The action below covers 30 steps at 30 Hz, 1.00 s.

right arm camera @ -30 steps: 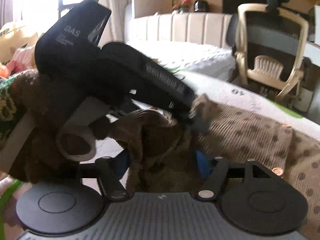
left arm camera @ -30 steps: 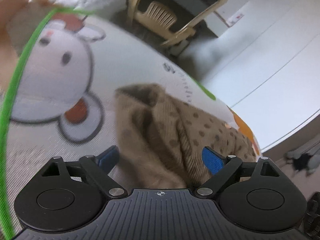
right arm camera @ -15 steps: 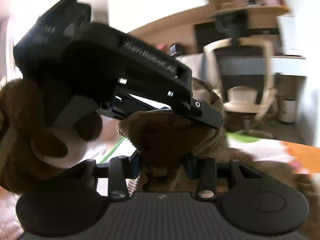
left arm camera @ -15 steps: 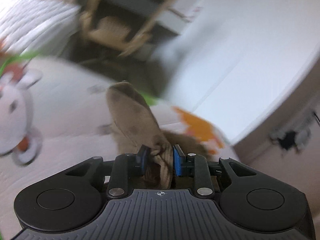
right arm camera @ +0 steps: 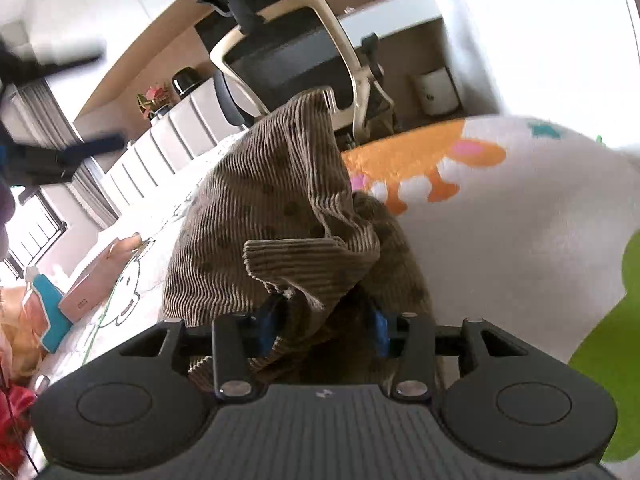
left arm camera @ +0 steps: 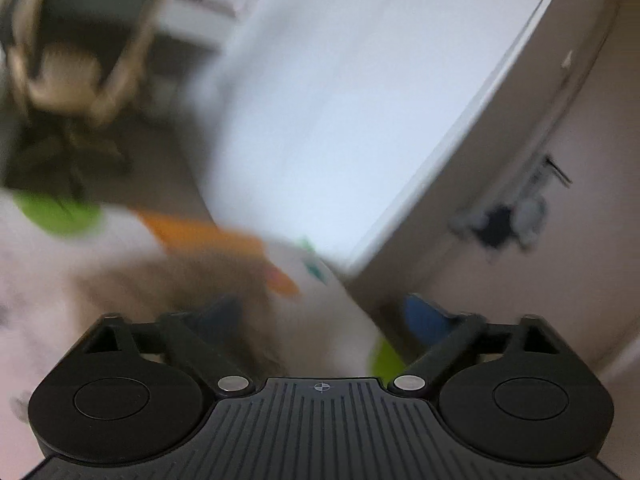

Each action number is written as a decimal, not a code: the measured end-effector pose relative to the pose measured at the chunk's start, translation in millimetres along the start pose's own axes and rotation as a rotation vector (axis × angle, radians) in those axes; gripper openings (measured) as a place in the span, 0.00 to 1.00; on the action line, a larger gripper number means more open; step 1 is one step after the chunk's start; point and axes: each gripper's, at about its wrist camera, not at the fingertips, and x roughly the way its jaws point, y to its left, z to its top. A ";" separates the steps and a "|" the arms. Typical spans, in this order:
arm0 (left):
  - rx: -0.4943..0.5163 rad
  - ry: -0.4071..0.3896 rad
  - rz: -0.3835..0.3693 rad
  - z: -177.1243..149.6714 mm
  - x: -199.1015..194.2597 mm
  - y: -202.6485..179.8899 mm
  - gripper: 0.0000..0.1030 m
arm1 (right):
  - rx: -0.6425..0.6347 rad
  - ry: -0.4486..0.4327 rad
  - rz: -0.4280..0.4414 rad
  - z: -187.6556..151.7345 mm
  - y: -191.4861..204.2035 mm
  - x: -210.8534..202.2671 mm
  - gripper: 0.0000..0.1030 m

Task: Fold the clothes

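Observation:
A brown corduroy garment with dark dots (right arm camera: 276, 200) is bunched up and lifted over the white cartoon-print bed cover (right arm camera: 500, 232). My right gripper (right arm camera: 324, 322) is shut on a fold of it, the cloth spilling between and over the blue pads. In the blurred left wrist view my left gripper (left arm camera: 324, 316) is open and empty, its blue pads (left arm camera: 424, 318) wide apart, with the brown garment (left arm camera: 172, 288) showing as a smear just ahead on the left. The left gripper itself appears dark and blurred at the upper left of the right wrist view (right arm camera: 60, 152).
An office chair (right arm camera: 304, 56) stands beyond the bed, and also shows in the left wrist view (left arm camera: 76, 52). A white cabinet (left arm camera: 340, 112) is on the right. A pink box (right arm camera: 96, 280) and a blue-and-white item (right arm camera: 48, 312) lie on the bed at left.
My left gripper opened and let go of the garment, then swung away fast. My right gripper keeps its hold and has lifted the garment, turning toward the bed's foot.

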 end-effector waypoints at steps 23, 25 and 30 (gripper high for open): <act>0.038 0.146 0.320 -112.0 43.2 53.6 0.95 | -0.409 0.098 -0.212 112.4 45.5 153.2 0.57; 0.052 0.146 0.313 -112.2 41.1 52.8 0.95 | -0.360 0.069 -0.207 112.4 40.8 144.9 0.57; 0.101 0.154 0.317 -119.7 44.8 43.6 0.95 | -0.393 -0.019 -0.186 97.1 52.2 83.2 0.57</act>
